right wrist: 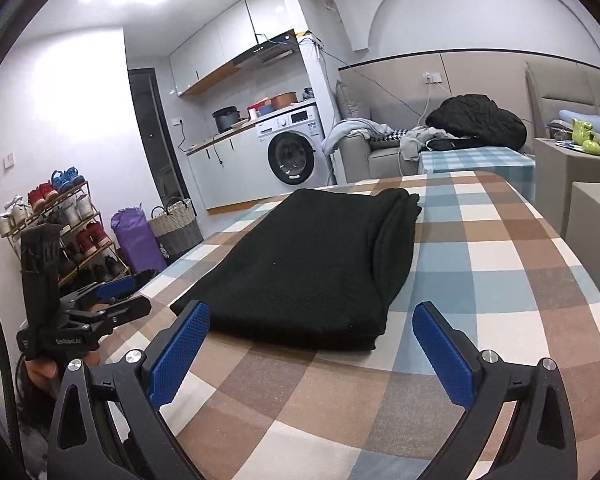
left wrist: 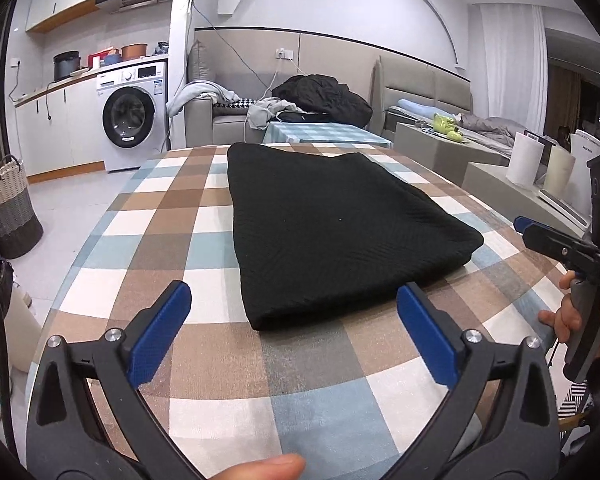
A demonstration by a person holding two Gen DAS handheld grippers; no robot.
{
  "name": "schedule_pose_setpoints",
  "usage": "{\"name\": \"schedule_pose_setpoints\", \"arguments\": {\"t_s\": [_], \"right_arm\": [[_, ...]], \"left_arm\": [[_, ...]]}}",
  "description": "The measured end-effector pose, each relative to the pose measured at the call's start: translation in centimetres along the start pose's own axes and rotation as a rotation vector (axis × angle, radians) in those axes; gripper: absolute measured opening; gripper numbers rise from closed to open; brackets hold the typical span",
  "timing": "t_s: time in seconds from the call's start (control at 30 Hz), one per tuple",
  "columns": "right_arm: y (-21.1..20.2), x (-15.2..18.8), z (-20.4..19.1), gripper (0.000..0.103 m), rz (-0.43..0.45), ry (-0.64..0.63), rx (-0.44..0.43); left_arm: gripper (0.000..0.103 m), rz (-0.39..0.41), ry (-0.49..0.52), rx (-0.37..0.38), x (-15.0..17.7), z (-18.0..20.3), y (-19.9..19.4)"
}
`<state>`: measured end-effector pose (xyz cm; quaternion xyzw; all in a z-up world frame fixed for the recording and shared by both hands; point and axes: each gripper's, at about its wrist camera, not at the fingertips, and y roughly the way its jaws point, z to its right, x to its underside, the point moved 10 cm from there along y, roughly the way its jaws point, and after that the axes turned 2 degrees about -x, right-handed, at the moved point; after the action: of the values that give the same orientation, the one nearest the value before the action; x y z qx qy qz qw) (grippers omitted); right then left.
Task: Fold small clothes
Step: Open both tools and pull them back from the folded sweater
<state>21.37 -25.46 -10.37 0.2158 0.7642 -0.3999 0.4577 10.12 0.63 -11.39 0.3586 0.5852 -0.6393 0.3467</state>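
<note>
You are facing a lived-in room: a grey sofa [left wrist: 224, 120] along the back wall with a black jacket [left wrist: 324, 96] heaped on it, and a white washing machine [left wrist: 130, 114] under the kitchen counter to the left. Your table, covered in a checked cloth [left wrist: 204, 240] of brown, blue and white, fills the foreground of both views. On it lies the black garment [left wrist: 320, 232] — folded into a flat rectangle, layered edges showing along its right side in the right wrist view. By the wall stands a shoe rack [right wrist: 60, 232] loaded with pairs of shoes, with a purple bag [right wrist: 134, 236] beside it. Next comes a woven laundry basket [right wrist: 176, 226]; you cannot tell what it holds. Your left gripper [left wrist: 294, 332] hovers just short of the garment's near edge, fingers wide apart and holding nothing. Your right gripper [right wrist: 312, 344] sits likewise — fingers spread, clear of the fabric.
</note>
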Motion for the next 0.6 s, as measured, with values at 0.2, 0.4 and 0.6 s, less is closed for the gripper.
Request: {"name": "schedule_pose_setpoints", "arguments": {"t_s": [0.2, 0.4, 0.6], "right_arm": [[0.39, 0.51, -0.68, 0.103, -0.017, -0.042, -0.002], [0.42, 0.72, -0.9, 0.103, -0.022, -0.061, -0.001], [0.43, 0.7, -0.76, 0.103, -0.019, -0.043, -0.005]], "left_arm": [[0.102, -0.002, 0.0, -0.003, 0.02, -0.08, 0.08], [0.102, -0.005, -0.011, -0.002, 0.31, -0.38, 0.23], [0.102, -0.006, -0.01, -0.001, 0.3, -0.4, 0.23]]}}
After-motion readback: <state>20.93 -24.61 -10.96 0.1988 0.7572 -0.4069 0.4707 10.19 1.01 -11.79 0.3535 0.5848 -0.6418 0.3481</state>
